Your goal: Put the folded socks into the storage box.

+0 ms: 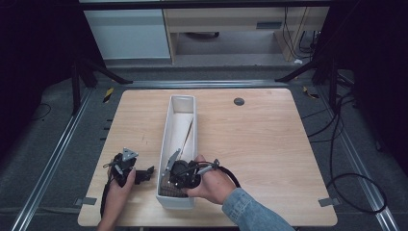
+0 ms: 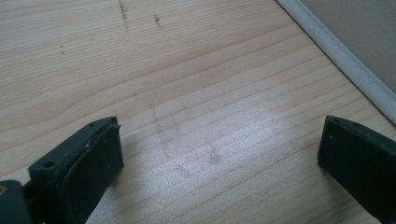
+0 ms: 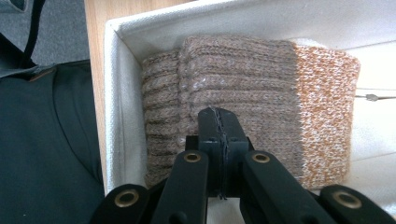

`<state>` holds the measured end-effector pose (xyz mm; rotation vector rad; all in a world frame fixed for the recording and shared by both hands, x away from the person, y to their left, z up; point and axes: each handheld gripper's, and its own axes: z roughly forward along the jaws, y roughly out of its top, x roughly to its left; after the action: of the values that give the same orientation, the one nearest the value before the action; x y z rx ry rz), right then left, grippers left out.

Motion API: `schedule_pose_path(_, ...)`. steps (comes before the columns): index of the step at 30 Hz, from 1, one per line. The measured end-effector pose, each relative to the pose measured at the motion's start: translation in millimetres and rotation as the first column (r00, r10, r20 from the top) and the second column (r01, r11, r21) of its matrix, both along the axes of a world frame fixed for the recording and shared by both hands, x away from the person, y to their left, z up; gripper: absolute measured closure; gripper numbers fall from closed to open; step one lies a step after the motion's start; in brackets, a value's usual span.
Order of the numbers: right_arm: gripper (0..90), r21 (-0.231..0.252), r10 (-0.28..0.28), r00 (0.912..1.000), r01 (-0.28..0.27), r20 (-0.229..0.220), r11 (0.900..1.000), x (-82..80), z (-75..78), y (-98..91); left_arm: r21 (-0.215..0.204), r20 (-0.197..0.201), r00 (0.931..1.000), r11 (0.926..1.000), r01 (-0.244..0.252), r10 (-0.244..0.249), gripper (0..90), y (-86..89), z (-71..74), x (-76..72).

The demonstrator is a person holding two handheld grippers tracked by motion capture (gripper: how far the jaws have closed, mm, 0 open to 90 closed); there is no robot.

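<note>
Knitted sock (image 3: 243,79), folded: soft, light, limp, likely to sag when lifted; best pinched through the thick ribbed fold, judging by its bulk. Ribbed grey-brown wool with a mottled orange-and-white band at one end. Lies at the near end of the white bin (image 3: 116,93), directly ahead of the right gripper (image 3: 219,116), jaws closed together, nothing between. Left gripper (image 2: 219,144): jaws wide, over bare bench (image 2: 187,70).

Overhead light falls bright on the table (image 1: 269,144), while the room's edges sink into black. A pale glare patch sits on the wood in the left gripper view. The sock (image 3: 243,88) is sharp; nearby jaws are soft.
</note>
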<state>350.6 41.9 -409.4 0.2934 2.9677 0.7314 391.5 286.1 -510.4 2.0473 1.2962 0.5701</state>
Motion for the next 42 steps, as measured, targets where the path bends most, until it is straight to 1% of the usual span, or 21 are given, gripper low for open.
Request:
schedule_pose_path(15, 90.0, -0.008, 0.013, 0.9999, -0.013, 0.006, 0.9999, 0.1, -2.6, 2.2, 0.0, 0.0, 1.0, 1.0, 0.0, 0.0, 0.0, 0.0, 0.0, 0.0)
schedule_pose_path(21, 88.9, 0.03, 0.002, 0.9999, -0.002, 0.01, 0.9996, 1.6, 7.6, -3.9, 0.001, -0.002, 1.0, 1.0, 0.001, -0.001, 0.0, 0.1, 0.2, -0.2)
schedule_pose_path(24, 88.4, 0.05, -0.001, 0.9995, -0.001, 0.031, 0.9988, 3.8, 18.3, -7.8, 0.0, 0.0, 1.0, 1.0, 0.0, 0.0, 0.0, 0.0, 0.0, -0.2)
schedule_pose_path(28, 86.8, 0.096, -0.02, 0.9986, 0.015, 0.048, 0.9952, 7.8, 33.9, -15.1, 0.0, 0.0, 1.0, 1.0, 0.0, 0.0, 0.0, 0.0, 0.0, -0.2)
schedule_pose_path(32, 84.4, 0.12, -0.038, 0.9974, 0.031, 0.061, 0.9923, 12.9, 44.5, -21.8, 0.0, 0.0, 1.0, 1.0, -0.001, 0.001, 0.0, 0.0, 0.0, -0.4)
schedule_pose_path(35, 81.5, 0.134, -0.049, 0.9963, 0.039, 0.07, 0.9902, 16.7, 47.2, -24.4, 0.0, 0.0, 1.0, 1.0, -0.002, 0.002, 0.0, 0.0, 0.0, -0.3)
schedule_pose_path(36, 81.3, 0.132, -0.051, 0.9959, 0.041, 0.075, 0.9904, 18.1, 47.9, -25.0, 0.0, 0.0, 1.0, 1.0, -0.002, 0.002, 0.0, 0.0, 0.0, -0.2)
schedule_pose_path(42, 74.7, 0.147, -0.072, 0.9942, 0.059, 0.08, 0.9873, 23.2, 49.6, -24.9, -0.001, 0.001, 1.0, 1.0, -0.001, 0.001, 0.0, 0.0, -0.1, -0.1)
